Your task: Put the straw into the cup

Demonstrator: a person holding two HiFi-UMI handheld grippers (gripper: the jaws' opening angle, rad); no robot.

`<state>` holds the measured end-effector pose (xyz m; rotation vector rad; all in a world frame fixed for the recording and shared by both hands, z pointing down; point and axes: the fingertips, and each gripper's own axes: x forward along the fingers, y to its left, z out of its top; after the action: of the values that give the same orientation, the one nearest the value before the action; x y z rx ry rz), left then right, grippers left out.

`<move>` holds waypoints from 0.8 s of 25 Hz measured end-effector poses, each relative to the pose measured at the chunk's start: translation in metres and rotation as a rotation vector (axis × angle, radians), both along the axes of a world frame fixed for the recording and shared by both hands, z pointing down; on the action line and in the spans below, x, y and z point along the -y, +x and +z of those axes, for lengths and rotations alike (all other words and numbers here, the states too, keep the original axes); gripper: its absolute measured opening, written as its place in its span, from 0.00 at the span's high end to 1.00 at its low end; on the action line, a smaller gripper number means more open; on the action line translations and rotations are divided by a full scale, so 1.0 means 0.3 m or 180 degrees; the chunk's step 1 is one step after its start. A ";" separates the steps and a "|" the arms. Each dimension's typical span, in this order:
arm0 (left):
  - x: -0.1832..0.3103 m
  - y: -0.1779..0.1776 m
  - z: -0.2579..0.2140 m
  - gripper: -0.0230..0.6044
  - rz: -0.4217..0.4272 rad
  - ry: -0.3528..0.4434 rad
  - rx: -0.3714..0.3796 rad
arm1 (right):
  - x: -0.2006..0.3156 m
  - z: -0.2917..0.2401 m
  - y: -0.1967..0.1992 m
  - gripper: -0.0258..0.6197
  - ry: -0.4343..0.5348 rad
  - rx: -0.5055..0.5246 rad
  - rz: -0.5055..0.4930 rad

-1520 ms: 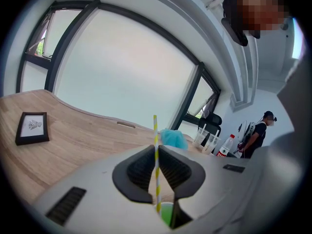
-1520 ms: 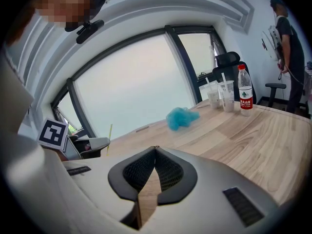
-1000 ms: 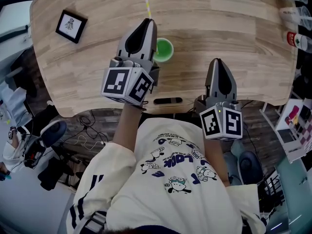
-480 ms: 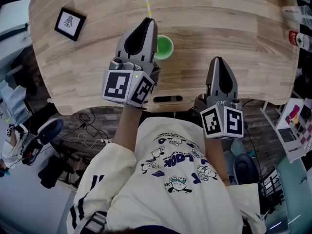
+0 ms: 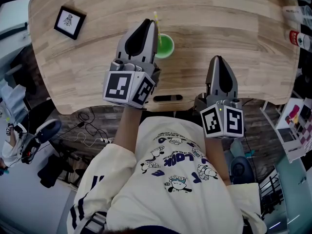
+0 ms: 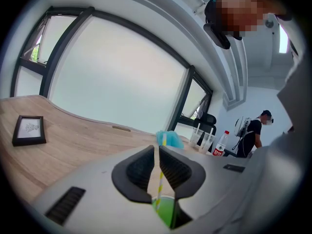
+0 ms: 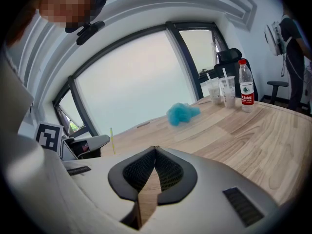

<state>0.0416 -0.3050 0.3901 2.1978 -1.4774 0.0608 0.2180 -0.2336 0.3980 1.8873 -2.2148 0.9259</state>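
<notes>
In the left gripper view my left gripper is shut on a yellow-and-white striped straw, which stands nearly upright between the jaws. The straw's lower end runs down to the green cup right under the jaws; I cannot tell whether it is inside. From the head view, the left gripper hovers at the left rim of the cup, and the straw's top pokes out beyond it. My right gripper hangs near the table's front edge, shut with nothing held.
A black-framed picture lies at the table's far left. A blue fluffy thing, plastic cups and a water bottle stand at the far right. A black bar sits at the front edge. A person stands in the background.
The straw has swung from a far-leaning slant to nearly upright, its top drawn back toward the cup. The left gripper shifted slightly; the right gripper hardly moved.
</notes>
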 end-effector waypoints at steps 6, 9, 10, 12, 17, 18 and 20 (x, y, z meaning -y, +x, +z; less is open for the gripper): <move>-0.006 -0.017 -0.019 0.88 -0.0038 0.0021 -0.0012 | 0.007 -0.011 -0.010 0.97 0.0030 -0.0015 -0.0029; -0.012 -0.032 -0.031 0.87 -0.0068 0.0044 -0.0012 | 0.009 -0.020 -0.022 0.97 0.0060 -0.0024 -0.0059; -0.015 -0.038 -0.036 0.88 -0.0080 0.0051 -0.0012 | 0.009 -0.023 -0.027 0.97 0.0071 -0.0035 -0.0081; -0.022 -0.050 -0.044 0.88 -0.0098 0.0060 -0.0008 | 0.010 -0.030 -0.040 0.97 0.0092 -0.0049 -0.0116; -0.047 -0.083 -0.069 0.88 -0.0155 0.0069 0.0002 | 0.011 -0.057 -0.083 0.97 0.0146 -0.0021 -0.0147; -0.051 -0.092 -0.074 0.89 -0.0171 0.0074 0.0001 | 0.012 -0.063 -0.094 0.97 0.0163 -0.0022 -0.0166; -0.058 -0.110 -0.087 0.89 -0.0206 0.0095 -0.0009 | 0.016 -0.077 -0.118 0.97 0.0207 -0.0030 -0.0214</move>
<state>0.0086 -0.2875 0.3641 2.1704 -1.5562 0.0140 0.1825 -0.2384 0.3750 1.8270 -2.3145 0.8428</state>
